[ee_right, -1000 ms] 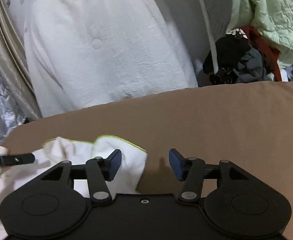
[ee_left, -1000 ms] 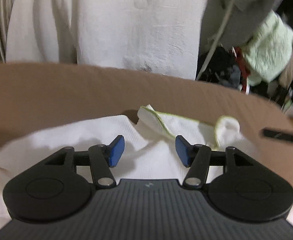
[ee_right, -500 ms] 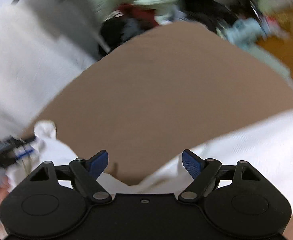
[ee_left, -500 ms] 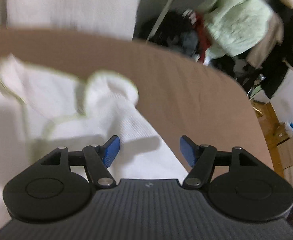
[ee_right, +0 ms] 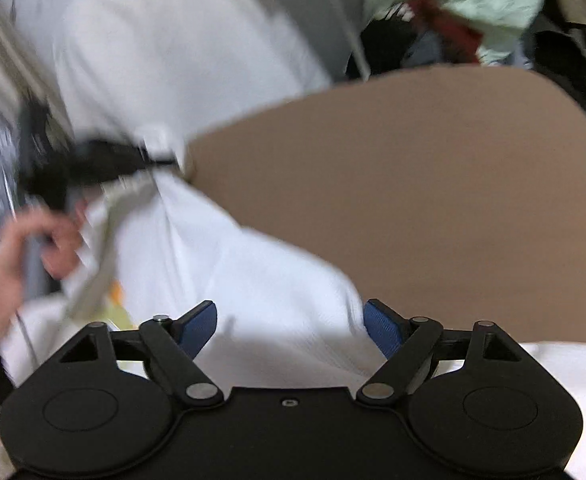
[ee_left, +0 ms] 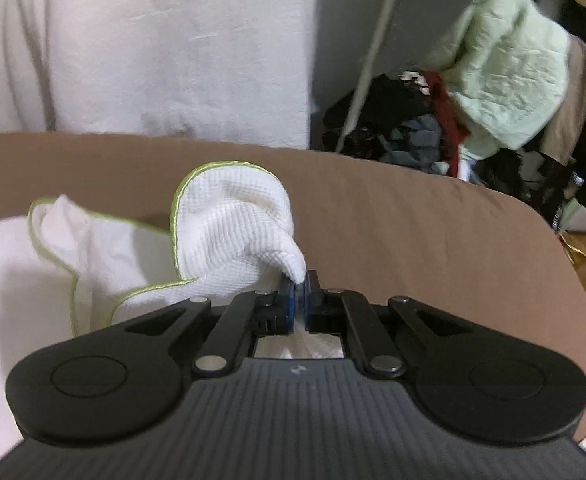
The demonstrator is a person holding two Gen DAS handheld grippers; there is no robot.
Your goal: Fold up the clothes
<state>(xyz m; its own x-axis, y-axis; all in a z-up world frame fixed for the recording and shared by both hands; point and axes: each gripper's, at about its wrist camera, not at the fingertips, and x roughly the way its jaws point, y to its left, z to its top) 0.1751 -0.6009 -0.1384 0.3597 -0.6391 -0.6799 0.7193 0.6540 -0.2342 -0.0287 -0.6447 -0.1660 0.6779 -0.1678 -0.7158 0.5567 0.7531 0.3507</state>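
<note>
Cloth (ee_left: 233, 236), white with green trim, lies lower left on the brown surface (ee_left: 413, 220); my left gripper (ee_left: 300, 294) pinches its corner. My right gripper (ee_right: 289, 326), jaws wide and just narrowing, should straddle the near edge squarely before closing.
</note>
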